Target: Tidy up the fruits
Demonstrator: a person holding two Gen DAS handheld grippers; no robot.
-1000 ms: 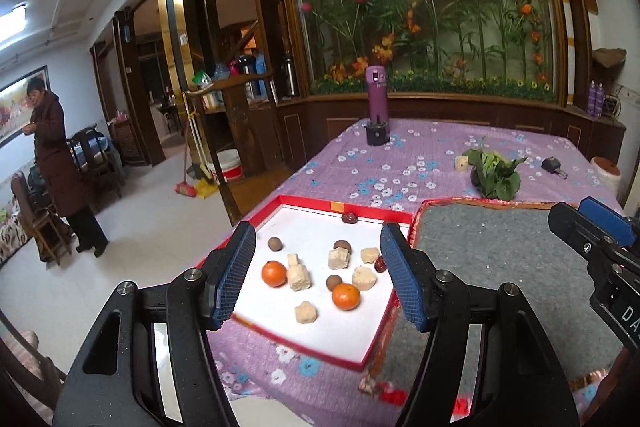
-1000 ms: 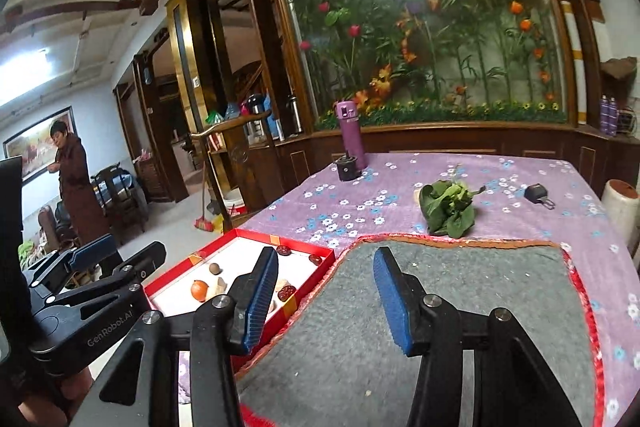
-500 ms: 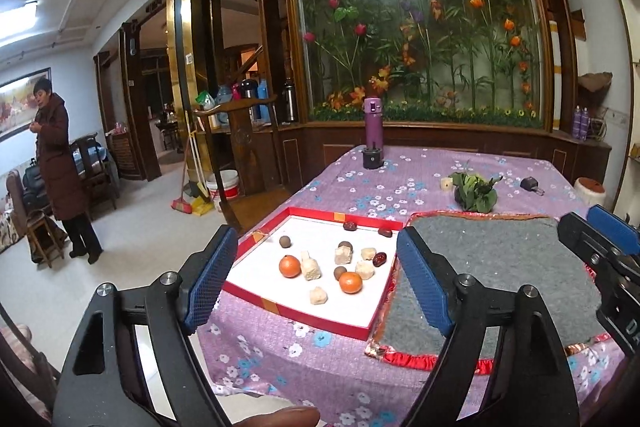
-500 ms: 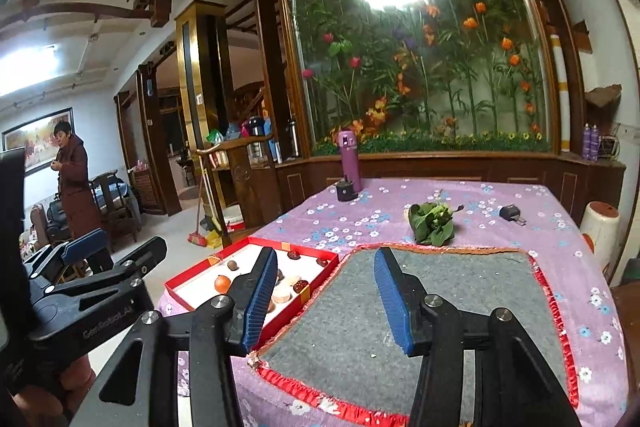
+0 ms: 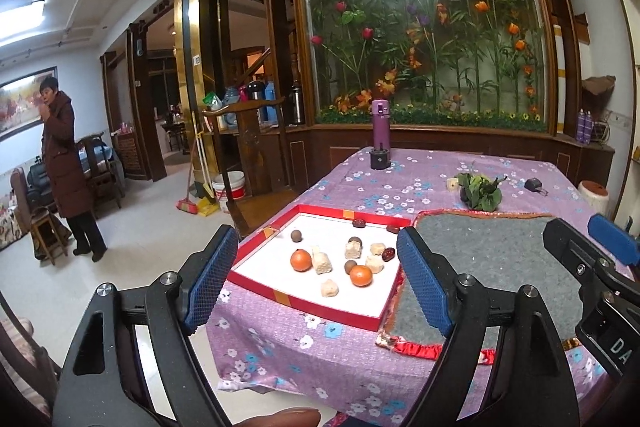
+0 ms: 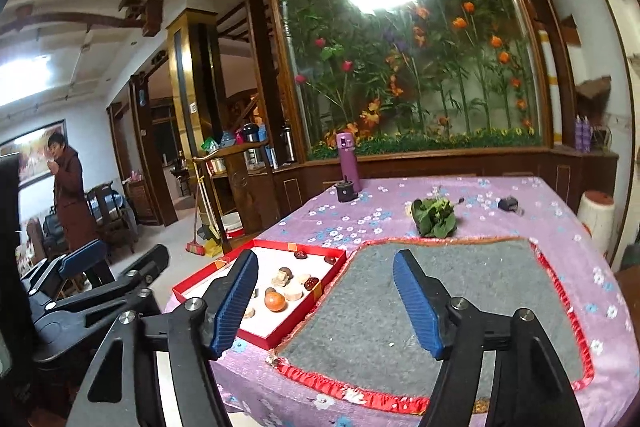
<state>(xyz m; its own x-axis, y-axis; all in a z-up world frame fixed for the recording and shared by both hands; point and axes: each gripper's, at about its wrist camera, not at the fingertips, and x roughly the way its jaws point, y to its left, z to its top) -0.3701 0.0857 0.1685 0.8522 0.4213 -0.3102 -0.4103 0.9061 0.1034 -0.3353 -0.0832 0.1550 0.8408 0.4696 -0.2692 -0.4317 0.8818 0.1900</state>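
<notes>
A red-rimmed white tray [image 5: 280,297] lies on the purple flowered table. It holds two oranges [image 5: 301,260] [image 5: 361,275], several pale chunks [image 5: 322,263], brown round fruits [image 5: 296,235] and dark red dates [image 5: 388,253]. The tray also shows in the right wrist view [image 6: 182,293]. My left gripper [image 5: 316,287] is open and empty, held back from the table's near edge, in front of the tray. My right gripper [image 6: 326,301] is open and empty, near the edge of the grey felt mat [image 6: 460,291].
The grey mat [image 5: 500,255] with red trim lies right of the tray. A leafy green bunch [image 5: 480,189], a purple bottle [image 5: 380,121], a small black cup [image 5: 379,159] and a dark key fob [image 5: 534,184] stand further back. A person [image 5: 66,167] stands at the far left.
Both grippers have pulled back and up from the table, so tray and mat look smaller and the table's front edge shows. Both stay open and empty.
</notes>
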